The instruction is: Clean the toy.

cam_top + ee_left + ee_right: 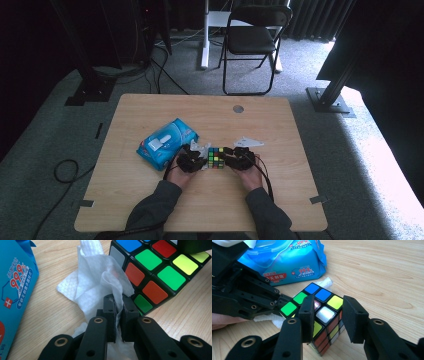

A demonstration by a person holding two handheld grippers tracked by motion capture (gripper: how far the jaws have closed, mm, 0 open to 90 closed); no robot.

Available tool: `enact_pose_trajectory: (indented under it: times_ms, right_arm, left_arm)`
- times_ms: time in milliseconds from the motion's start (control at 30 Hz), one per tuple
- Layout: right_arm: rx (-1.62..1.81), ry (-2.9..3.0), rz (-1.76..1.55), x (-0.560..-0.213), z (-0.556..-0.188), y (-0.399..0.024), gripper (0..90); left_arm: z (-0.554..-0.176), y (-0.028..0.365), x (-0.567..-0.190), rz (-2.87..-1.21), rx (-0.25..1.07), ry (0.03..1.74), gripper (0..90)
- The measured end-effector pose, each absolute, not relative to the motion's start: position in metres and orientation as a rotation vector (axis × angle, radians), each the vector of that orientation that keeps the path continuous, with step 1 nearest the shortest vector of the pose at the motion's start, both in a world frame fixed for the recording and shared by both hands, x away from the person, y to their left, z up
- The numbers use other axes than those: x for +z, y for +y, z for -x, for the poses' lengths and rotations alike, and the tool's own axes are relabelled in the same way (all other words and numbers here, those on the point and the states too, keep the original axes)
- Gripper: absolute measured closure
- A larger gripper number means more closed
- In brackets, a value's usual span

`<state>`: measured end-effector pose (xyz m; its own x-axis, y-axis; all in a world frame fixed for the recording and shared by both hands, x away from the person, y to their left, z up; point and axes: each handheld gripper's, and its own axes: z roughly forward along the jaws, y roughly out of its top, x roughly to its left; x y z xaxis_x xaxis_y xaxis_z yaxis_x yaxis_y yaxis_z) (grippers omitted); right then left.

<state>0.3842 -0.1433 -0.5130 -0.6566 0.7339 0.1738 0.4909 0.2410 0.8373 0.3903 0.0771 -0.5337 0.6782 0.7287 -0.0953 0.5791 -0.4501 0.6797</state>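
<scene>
Left tool (119, 312) clenched on a white wet wipe (96, 285), pressed against the puzzle cube (216, 157). Right tool (328, 315) grips the cube at mid-counter (150, 210). Blue wipe pack (166, 142) lies just left, flap lid shut.

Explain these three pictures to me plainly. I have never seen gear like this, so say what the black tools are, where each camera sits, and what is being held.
A person sits at a wooden table and holds a tool in each hand, each with two black jaws. One camera looks down from above; the other two ride on the tools and look along their jaws. On the table lie a blue pack of wet wipes and a colour puzzle cube. The left hand-held gripper is shut on a white wipe that rests against the cube's side. The right hand-held gripper has its jaws on either side of the cube and seems to hold it steady, probably so it can be wiped.
</scene>
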Motion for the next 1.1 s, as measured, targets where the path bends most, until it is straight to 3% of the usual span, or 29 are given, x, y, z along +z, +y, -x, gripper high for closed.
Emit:
enact_pose_trajectory:
  times_ms: [600, 1100]
  right_arm:
    - [1.376, 2.259, -1.145, -0.513, -0.384, -0.143, 63.2]
    - [1.377, 2.258, -1.150, -0.513, -0.384, -0.143, 63.2]
  left_arm:
    - [-0.374, 0.094, -0.494, -2.051, 0.286, 0.952, 85.3]
    - [-0.378, 0.085, -0.512, -2.073, 0.239, 0.976, 85.2]
